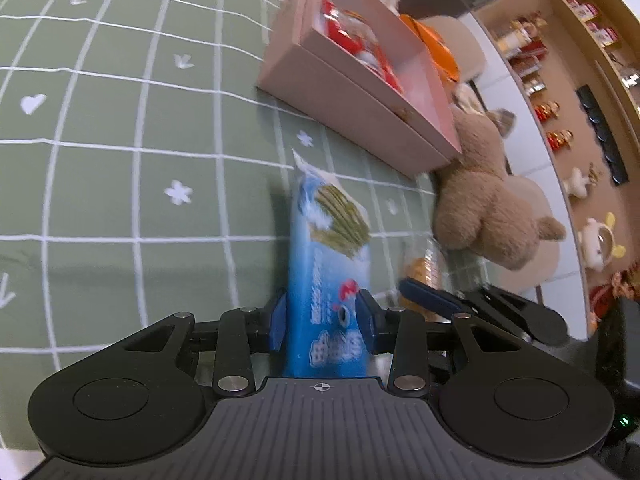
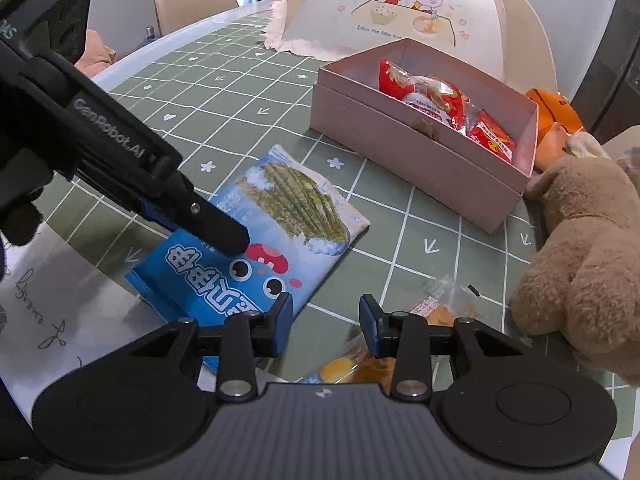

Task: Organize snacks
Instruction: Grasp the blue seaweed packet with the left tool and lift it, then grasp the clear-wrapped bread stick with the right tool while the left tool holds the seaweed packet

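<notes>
A blue seaweed snack bag (image 2: 256, 240) lies slanted on the green checked tablecloth (image 2: 200, 80). My left gripper (image 1: 323, 320) is shut on the bag's near end (image 1: 324, 264), one pad on each face. In the right wrist view it reaches in from the upper left, with one of its fingers (image 2: 220, 232) on top of the bag. My right gripper (image 2: 325, 320) stands open just right of the bag, with bare cloth between its pads. A small clear packet of orange snacks (image 2: 436, 308) lies under its right finger. A pink box (image 2: 400, 152) behind holds red snack packets (image 2: 424, 92).
A brown plush bear (image 2: 580, 248) lies right of the box, at the table's edge. A cream food cover (image 2: 400, 8) stands behind the box, with an orange object (image 2: 552, 120) beside it. White paper (image 2: 60, 320) lies at the near left. Shelves (image 1: 560, 80) stand beyond the table.
</notes>
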`<control>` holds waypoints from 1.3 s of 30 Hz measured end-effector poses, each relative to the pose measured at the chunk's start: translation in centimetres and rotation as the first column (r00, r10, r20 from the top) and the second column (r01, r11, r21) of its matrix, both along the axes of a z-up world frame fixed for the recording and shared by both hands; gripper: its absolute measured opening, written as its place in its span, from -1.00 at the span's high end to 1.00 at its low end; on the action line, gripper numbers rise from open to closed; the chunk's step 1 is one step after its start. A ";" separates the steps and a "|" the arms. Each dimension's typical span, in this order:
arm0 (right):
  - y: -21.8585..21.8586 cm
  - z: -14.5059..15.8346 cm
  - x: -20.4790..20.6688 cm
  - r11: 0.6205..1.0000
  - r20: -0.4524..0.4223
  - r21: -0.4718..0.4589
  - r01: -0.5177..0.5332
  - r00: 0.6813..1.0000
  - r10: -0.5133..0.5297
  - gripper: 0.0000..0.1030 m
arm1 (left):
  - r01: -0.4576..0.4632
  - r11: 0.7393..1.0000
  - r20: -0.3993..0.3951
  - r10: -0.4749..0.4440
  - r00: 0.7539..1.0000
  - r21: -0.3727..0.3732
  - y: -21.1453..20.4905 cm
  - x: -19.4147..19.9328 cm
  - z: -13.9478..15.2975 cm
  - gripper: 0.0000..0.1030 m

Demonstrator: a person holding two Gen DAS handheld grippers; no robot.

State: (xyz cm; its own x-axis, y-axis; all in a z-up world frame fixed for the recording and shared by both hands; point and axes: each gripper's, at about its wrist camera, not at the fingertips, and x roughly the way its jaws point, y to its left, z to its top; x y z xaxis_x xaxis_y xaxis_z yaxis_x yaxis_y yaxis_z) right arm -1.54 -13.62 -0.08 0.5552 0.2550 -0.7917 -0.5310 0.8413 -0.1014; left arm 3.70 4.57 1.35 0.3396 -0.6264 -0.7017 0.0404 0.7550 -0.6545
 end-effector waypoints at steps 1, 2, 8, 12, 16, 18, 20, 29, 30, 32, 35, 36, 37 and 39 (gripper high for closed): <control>0.0 0.0 0.0 1.000 0.000 -0.001 -0.002 1.000 0.002 0.28 | 0.018 1.000 0.013 -0.018 1.000 -0.006 -0.3 -0.2 0.4 0.20; -0.1 -0.1 0.1 1.000 0.000 0.000 -0.004 1.000 0.004 0.28 | 0.033 0.999 0.025 -0.032 0.999 -0.012 -0.6 -0.3 0.8 0.20; -0.3 -0.7 0.4 1.000 -0.007 -0.009 -0.001 1.000 0.001 0.28 | 0.013 0.999 0.045 -0.014 0.999 0.034 -1.9 1.0 0.6 0.20; -0.4 -0.6 0.4 1.000 -0.005 0.004 -0.008 1.000 0.008 0.28 | 0.026 0.999 0.049 -0.028 0.998 0.032 -3.3 1.9 -0.1 0.40; -1.3 0.4 -0.3 1.000 0.022 0.025 -0.006 1.000 0.005 0.26 | 0.052 0.998 0.064 -0.054 0.996 0.047 -4.1 1.6 0.4 0.65; -2.2 1.2 -0.6 0.999 0.040 0.046 0.026 0.999 -0.028 0.07 | 0.048 0.997 0.064 -0.051 0.997 0.058 -4.1 1.3 0.8 0.65; -3.3 1.9 -0.5 0.993 0.055 0.066 0.098 0.993 -0.102 -0.25 | 0.032 0.994 0.091 -0.042 0.995 0.100 -4.0 1.0 1.6 0.65; -8.5 0.3 1.9 0.890 -0.245 0.256 0.378 0.916 -0.319 -0.25 | -0.104 0.976 0.161 0.073 0.984 0.190 -0.6 -0.5 3.5 0.65; -8.3 0.0 1.9 0.888 -0.263 0.266 0.375 0.915 -0.307 -0.25 | -0.104 0.975 0.158 0.072 0.985 0.199 -0.6 -0.6 3.5 0.65; -7.2 -0.4 1.9 0.903 -0.261 0.257 0.343 0.925 -0.277 -0.27 | -0.093 0.975 0.144 0.064 0.988 0.202 -0.5 -0.7 3.2 0.64; -4.7 -0.5 1.9 0.942 -0.211 0.219 0.256 0.954 -0.210 -0.27 | -0.076 0.973 0.126 0.049 0.991 0.218 -0.8 -0.9 2.8 0.63; -3.8 -0.5 1.9 0.952 -0.194 0.202 0.228 0.963 -0.189 -0.27 | -0.073 0.970 0.122 0.046 0.991 0.232 -0.9 -1.0 2.6 0.61; -2.9 -0.5 2.1 0.962 -0.178 0.182 0.205 0.969 -0.173 -0.27 | -0.073 0.966 0.119 0.044 0.992 0.248 -1.1 -1.1 2.6 0.60; -1.5 -0.7 2.2 0.979 -0.144 0.130 0.160 0.979 -0.141 -0.32 | -0.076 0.962 0.120 0.046 0.992 0.262 -1.2 -1.1 2.6 0.60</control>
State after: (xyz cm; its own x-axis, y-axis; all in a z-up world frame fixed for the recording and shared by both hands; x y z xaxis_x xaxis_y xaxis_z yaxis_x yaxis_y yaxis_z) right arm 0.63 -15.12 -0.73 0.4873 0.2898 -0.8238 -0.3976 0.9135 0.0861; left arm 2.58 3.34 3.96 0.4567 -0.3981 -0.7956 0.0501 0.9044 -0.4238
